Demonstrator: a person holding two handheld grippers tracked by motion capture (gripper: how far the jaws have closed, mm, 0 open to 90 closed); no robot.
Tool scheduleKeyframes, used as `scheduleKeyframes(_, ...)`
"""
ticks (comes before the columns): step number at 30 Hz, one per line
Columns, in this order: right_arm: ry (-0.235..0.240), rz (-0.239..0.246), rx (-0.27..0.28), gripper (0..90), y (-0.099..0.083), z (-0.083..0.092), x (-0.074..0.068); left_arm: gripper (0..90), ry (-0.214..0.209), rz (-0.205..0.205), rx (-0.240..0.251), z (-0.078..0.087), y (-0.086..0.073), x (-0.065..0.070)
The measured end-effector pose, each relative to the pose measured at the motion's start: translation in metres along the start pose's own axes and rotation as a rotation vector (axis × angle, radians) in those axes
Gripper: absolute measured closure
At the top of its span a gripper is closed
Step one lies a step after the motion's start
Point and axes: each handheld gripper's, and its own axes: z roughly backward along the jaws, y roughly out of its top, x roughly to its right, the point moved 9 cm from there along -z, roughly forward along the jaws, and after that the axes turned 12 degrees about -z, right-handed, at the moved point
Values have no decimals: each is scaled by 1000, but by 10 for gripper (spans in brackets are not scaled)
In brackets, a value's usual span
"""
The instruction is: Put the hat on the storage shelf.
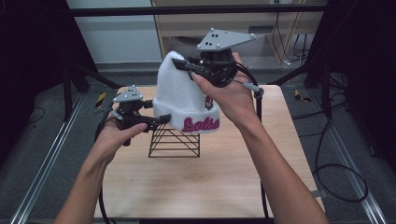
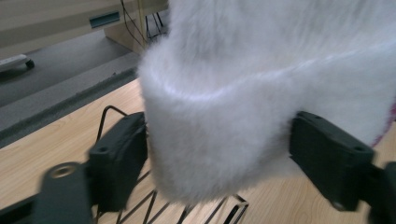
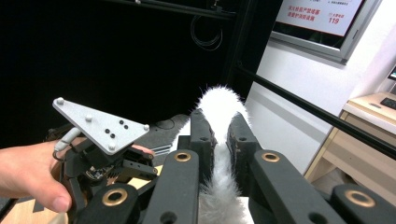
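While the right claw [image 1: 180,63] is clamped on the crown of the white beanie [image 1: 180,95], the hat hangs over the black wire stand [image 1: 173,142] near the tabletop's [image 1: 210,177] far edge. The left claw [image 1: 163,119] sits with jaws apart, bracketing the beanie's folded cuff.

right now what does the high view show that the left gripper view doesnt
High view: pink lettering on the cuff, and the right tool shut on the crown of the fluffy white knit hat.
Left gripper view: the left tool with its jaws either side of the hat's cuff, and the grey floor beyond.
Both: the hat, black wire stand, light wooden table.
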Motion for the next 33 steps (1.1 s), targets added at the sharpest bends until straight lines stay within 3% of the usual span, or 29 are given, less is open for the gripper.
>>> scheduleKeyframes(1, 2, 2, -3, 839, -1, -1, 0, 382, -2, -8, -3, 0, 0, 1)
scheduleKeyframes(2, 2, 2, -3, 839, -1, -1, 0, 382, -5, -16, -16, -1, -1, 2)
scheduleKeyframes(3, 0, 8, -8, 839, -2, -2, 1, 526, 5, -19, -25, -1, -2, 1)
scheduleKeyframes(4, 0, 8, -8, 839, -2, -2, 1, 526, 13, -13, -27, -1, -2, 0)
scheduleKeyframes(5, -7, 6, -14, 839, -3, -1, 3, 611, 22, -7, -22, -1, -1, -1)
scheduleKeyframes(9, -15, 1, -18, 839, -5, -1, 9, 694, 63, -28, -32, 1, 0, -3)
scheduleKeyframes(18, -24, -16, -42, 837, -16, -10, 22, 706, 168, -69, -83, 6, -6, -7)
scheduleKeyframes(33, -32, -30, -81, 835, -33, -31, 32, 706, 215, -10, -77, 14, -23, -23)
